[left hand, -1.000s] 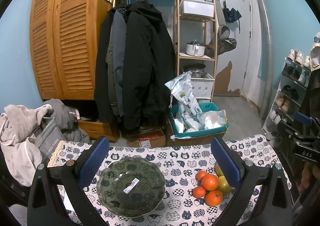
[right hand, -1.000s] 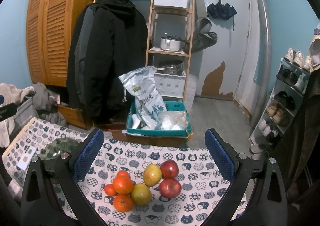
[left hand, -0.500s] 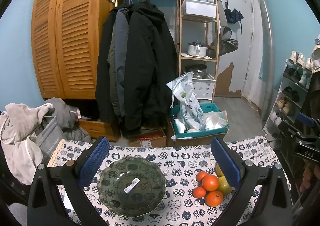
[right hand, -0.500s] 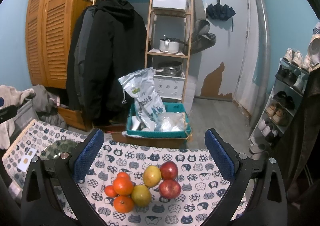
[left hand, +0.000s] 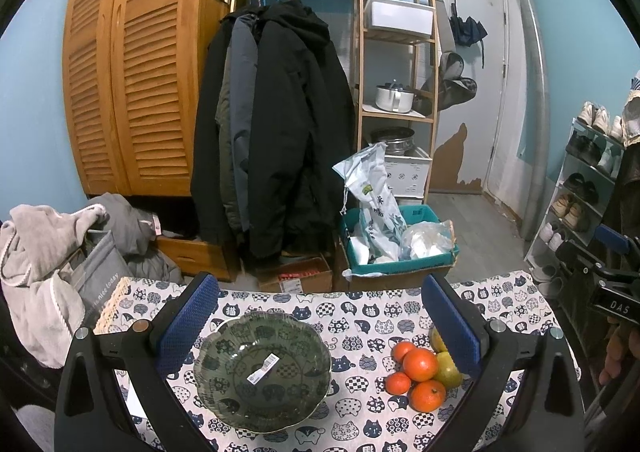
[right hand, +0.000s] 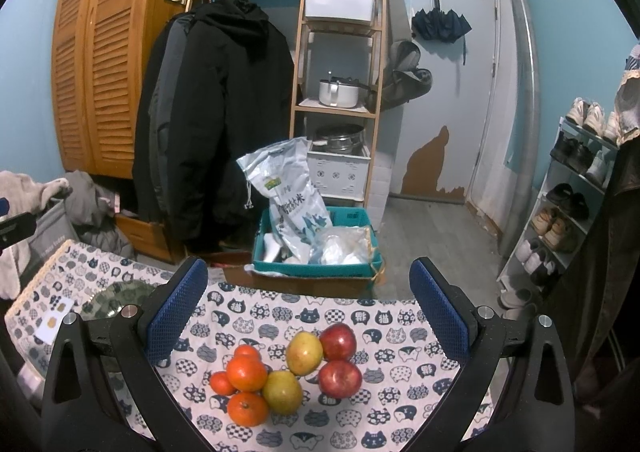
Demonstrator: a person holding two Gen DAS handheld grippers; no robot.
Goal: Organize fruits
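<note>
i had both tools hanging above the table, and by my reading the sorting had not yet begun.

at the far left edge of the cat-print tablecloth (right hand: 280, 316) lay a small white card (right hand: 52, 318), which i took to be no part of the job. just right of it sat the green glass bowl (left hand: 262, 362), scalloped at the rim, with a barcode sticker (left hand: 262, 368) in its middle and no fruit in it. my left gripper (left hand: 316, 326) hovered over that bowl with its blue pads spread wide and nothing between them.

further right, well apart from the bowl, the fruit lay in one tight cluster on the cloth. the four oranges (right hand: 246, 372) made up its left side, touching one another. the two yellow-green pears (right hand: 304, 352) sat in the middle, and the two red apples (right hand: 340, 378) closed the right side. my right gripper (right hand: 308, 308) hung above this pile, its pads equally wide apart and empty.

so i judged all eight pieces were left to move, and none had been set apart by kind. whether only the one bowl was meant to take them i could not tell; i saw no second dish in either view.
</note>
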